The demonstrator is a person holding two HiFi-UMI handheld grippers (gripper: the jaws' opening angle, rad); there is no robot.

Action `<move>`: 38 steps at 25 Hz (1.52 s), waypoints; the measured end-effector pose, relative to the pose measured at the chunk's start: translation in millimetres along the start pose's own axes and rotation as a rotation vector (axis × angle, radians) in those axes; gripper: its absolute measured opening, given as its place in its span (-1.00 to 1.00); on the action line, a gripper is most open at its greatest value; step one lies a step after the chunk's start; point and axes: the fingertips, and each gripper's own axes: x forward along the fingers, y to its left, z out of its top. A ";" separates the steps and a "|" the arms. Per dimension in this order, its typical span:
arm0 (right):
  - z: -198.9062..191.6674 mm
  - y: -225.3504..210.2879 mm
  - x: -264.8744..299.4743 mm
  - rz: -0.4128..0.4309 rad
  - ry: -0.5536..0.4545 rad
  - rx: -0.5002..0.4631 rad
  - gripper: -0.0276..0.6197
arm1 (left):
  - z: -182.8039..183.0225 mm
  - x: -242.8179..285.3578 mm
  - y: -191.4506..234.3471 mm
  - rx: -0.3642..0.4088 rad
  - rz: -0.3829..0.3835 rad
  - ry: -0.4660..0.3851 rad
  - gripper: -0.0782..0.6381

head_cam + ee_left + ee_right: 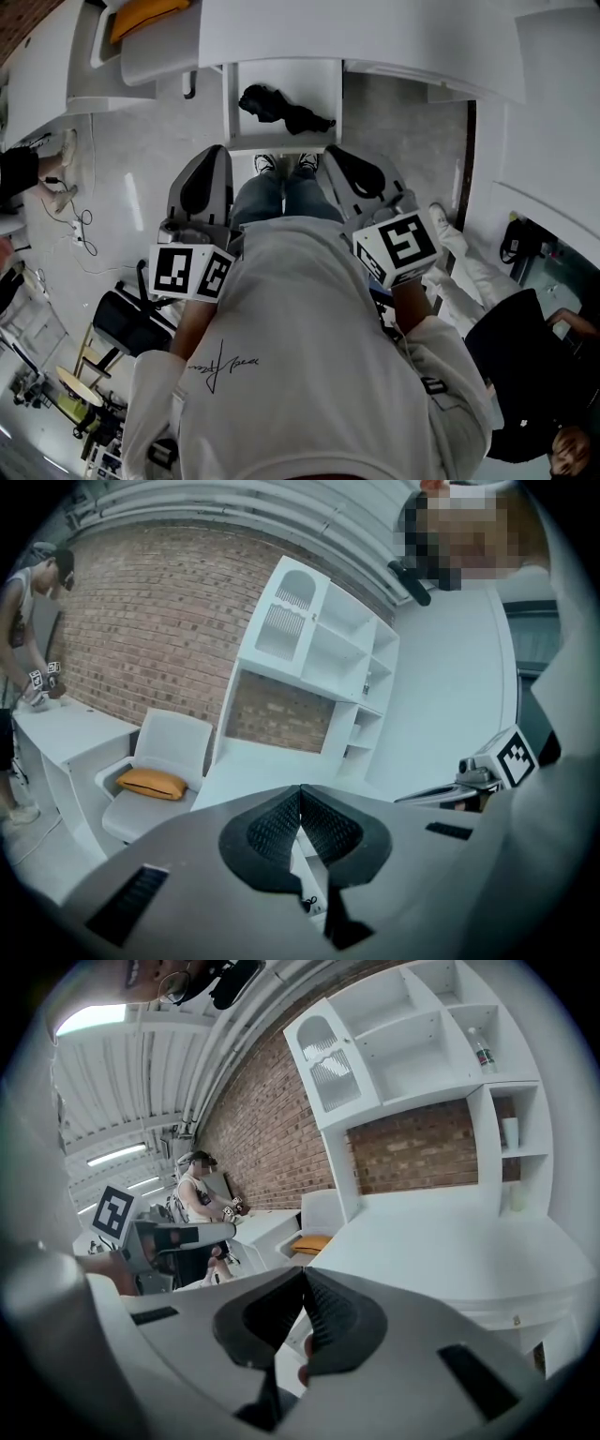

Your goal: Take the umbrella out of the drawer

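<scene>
A black folded umbrella (284,109) lies in the open white drawer (281,143) under the white desk (375,33), straight ahead of my feet. My left gripper (222,150) hangs just this side of the drawer's front left corner. My right gripper (329,152) hangs by the front right corner. Neither touches the drawer or the umbrella. In the left gripper view the left gripper (301,790) has its jaws pressed together with nothing between them. The right gripper (303,1272) looks the same in the right gripper view, shut and empty. Neither gripper view shows the umbrella.
A white chair with an orange cushion (150,783) stands left of the desk. White shelves (422,1044) rise above the desk against a brick wall. A person (33,583) works at a table on the left and another person (525,375) sits at the right. Cables (80,225) lie on the floor.
</scene>
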 end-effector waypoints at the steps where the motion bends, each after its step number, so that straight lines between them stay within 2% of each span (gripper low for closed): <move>1: -0.2 0.3 3.4 0.005 0.002 -0.002 -0.84 | 0.0 0.4 1.8 -0.003 0.002 0.000 -0.74; 15: -19.1 -0.8 48.1 0.018 0.104 -0.048 -0.84 | -4.1 8.7 29.3 -0.025 -0.023 0.026 -0.74; 38: -66.5 -8.9 115.1 0.098 0.265 -0.091 -0.82 | -36.9 20.9 45.2 -0.102 0.004 0.103 -0.74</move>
